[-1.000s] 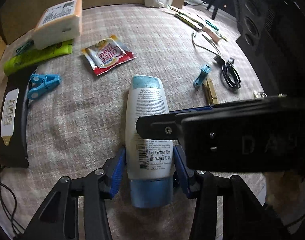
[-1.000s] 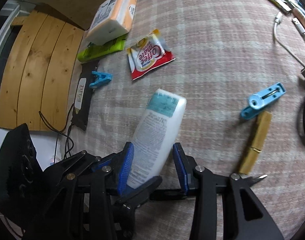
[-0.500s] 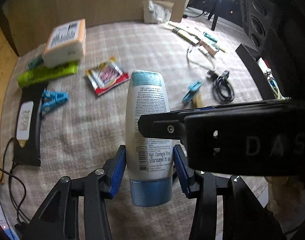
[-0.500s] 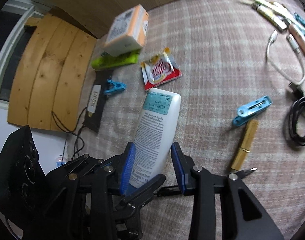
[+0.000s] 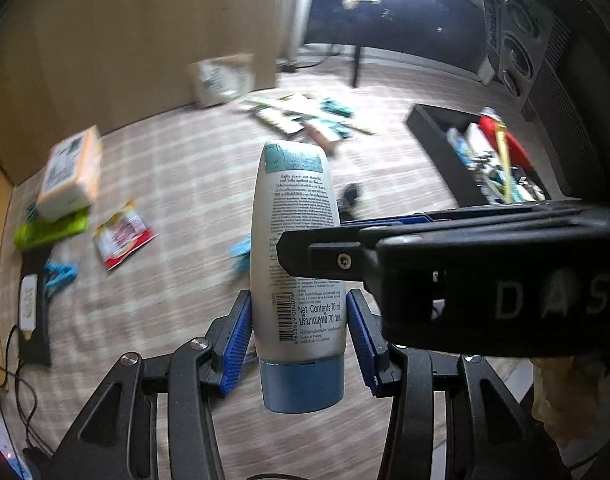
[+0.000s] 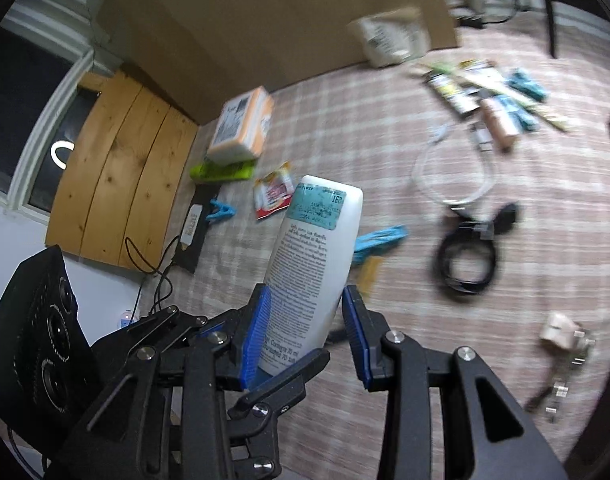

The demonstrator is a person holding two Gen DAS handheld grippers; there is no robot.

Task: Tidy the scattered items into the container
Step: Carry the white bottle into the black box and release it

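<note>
A white bottle (image 5: pixel 293 240) with a blue cap hangs in the air over the checked rug (image 5: pixel 177 184), cap end toward me. My left gripper (image 5: pixel 299 344) is shut on its lower body, both blue pads against its sides. My right gripper (image 6: pixel 305 332) is also shut on the bottle (image 6: pixel 313 260), gripping it from the other side. In the left wrist view the right gripper's black body (image 5: pixel 485 280) crosses in front at the right. A black open container (image 5: pixel 437 136) with several items in it stands on the floor at the far right.
On the rug lie an orange-white pack (image 5: pixel 71 172), a green pouch (image 5: pixel 51 230), a red sachet (image 5: pixel 123 236), blue clips (image 5: pixel 61 274), a coiled black cable (image 6: pixel 469 256), a white cable (image 6: pixel 453 176), keys (image 6: pixel 561 344) and several small packets (image 6: pixel 485 88). A cardboard wall (image 6: pixel 285 12) stands behind.
Both grippers have risen with the bottle, lifting it off the rug. The view has swung up and right, and the black container has come into sight.
</note>
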